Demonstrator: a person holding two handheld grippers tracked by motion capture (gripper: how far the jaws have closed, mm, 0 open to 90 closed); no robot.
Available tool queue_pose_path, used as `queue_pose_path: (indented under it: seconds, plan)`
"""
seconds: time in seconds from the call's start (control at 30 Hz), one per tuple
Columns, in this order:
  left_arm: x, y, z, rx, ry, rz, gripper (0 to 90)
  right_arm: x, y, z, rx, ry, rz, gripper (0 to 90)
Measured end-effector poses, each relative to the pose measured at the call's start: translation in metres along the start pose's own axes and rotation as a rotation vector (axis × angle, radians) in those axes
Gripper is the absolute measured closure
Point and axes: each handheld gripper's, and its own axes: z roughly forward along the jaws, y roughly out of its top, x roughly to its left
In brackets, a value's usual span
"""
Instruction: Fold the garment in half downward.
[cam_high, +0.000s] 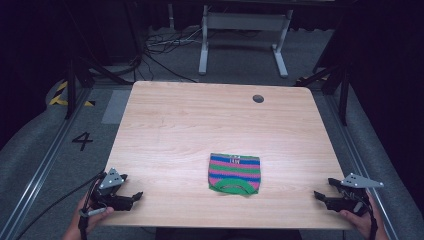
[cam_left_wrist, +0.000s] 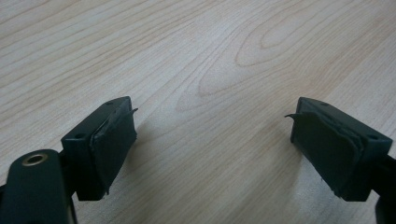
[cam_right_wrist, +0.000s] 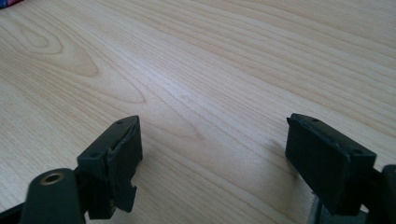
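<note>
Dark room, grey carpet floor with a black "4" (cam_high: 82, 141) marked left of the table (cam_high: 200, 120), cables (cam_high: 160, 47) and a white desk frame (cam_high: 245, 35) at the back. Light wood table has a small round hole (cam_high: 258, 98) near its far right corner. Striped knit cloth (cam_high: 234, 173), pink/blue/green bands with a green rim, lies flat near the front edge, a bit right of centre. Left gripper (cam_high: 131, 197) sits at the front left corner, held by a hand (cam_high: 90, 217), jaws spread wide, nothing between them; its own view has bare wood grain between the black pads (cam_left_wrist: 112, 144). Right gripper (cam_high: 322, 196) at the front right corner, hand (cam_high: 360, 220) behind it, jaws likewise released and empty, pointing inward toward the cloth. Both grippers well apart from the cloth. In the right gripper view a sliver of the cloth (cam_right_wrist: 9, 3) clips the top left corner.
</note>
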Motion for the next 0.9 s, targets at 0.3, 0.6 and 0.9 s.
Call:
queue_pose_path:
  seconds: [0.3, 0.6, 0.9]
  plan:
    - [-0.0017, 0.001, 0.0012, 0.002, 0.012, -0.007, 12.7, -0.0009, -0.0002, -0.0002, 0.0, 0.001, -0.001, 19.6]
    - [-0.0028, 0.0006, 0.0008, 0.002, 0.021, -0.018, 12.7, -0.0009, -0.0002, -0.0002, 0.0, 0.002, 0.0, 19.6]
    - [-0.0029, 0.0006, 0.0009, 0.001, 0.021, -0.019, 12.7, -0.001, -0.0002, -0.0002, -0.001, 0.003, 0.0, 19.6]
